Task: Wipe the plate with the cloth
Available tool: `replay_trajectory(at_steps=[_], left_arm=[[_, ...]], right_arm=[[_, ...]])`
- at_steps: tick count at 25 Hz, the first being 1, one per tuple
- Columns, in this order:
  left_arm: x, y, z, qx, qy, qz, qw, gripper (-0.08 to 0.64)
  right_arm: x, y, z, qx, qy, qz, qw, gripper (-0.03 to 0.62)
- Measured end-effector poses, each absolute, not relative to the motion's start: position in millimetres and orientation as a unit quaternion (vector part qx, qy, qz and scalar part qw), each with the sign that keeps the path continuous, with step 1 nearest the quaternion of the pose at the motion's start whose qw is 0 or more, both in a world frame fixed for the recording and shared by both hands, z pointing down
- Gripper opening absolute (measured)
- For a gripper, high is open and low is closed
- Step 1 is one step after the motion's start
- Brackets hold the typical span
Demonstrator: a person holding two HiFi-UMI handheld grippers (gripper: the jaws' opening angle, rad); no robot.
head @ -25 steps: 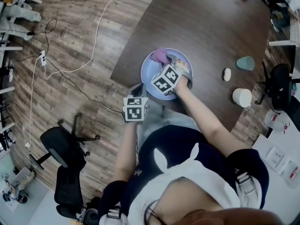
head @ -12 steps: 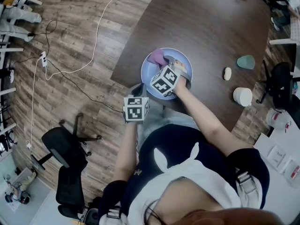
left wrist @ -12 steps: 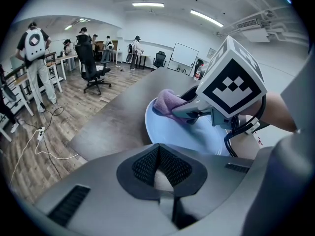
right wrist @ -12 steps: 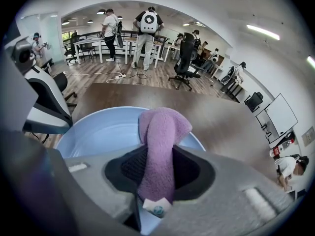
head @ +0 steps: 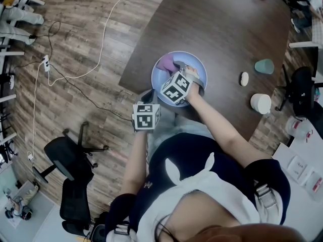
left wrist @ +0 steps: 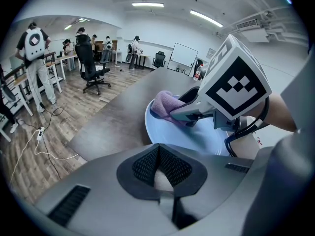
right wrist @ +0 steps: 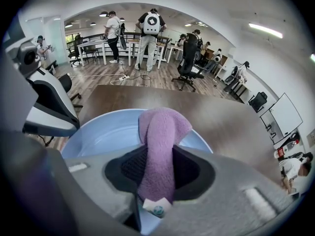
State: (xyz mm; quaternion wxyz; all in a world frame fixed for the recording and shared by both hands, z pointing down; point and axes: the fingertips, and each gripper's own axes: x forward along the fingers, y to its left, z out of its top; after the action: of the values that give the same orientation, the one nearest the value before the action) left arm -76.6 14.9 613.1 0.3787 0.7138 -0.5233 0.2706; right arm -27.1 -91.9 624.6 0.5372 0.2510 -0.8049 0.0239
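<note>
Purple cloth [head: 165, 62], seemingly further left

A plate [head: 197, 64] sits on the table [head: 227, 24] near its front edge, straight ahead of the person. A cloth [head: 165, 62] lies in the plate's far left part, held between the jaws of the right tool [head: 174, 68], which reaches over the plate from the near side. The left tool [left wrist: 158, 167] is at the table's edge, just beside the plate's near left rim. Well to the plate's right stand a cup [head: 264, 67] and, nearer the person, a round container [head: 260, 104]. An office chair [head: 65, 160] stands on the floor to the left.
</note>
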Motion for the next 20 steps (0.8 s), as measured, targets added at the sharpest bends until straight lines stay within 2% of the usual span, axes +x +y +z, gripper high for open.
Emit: replay_trajectory(at_steps=[20], left_arm=[[-77,15,613,0.714,-0.523,0.27,0.379,0.003]], right_arm=[[-38,-73,626,0.231,-0.819,0.042,0.523,0.133]])
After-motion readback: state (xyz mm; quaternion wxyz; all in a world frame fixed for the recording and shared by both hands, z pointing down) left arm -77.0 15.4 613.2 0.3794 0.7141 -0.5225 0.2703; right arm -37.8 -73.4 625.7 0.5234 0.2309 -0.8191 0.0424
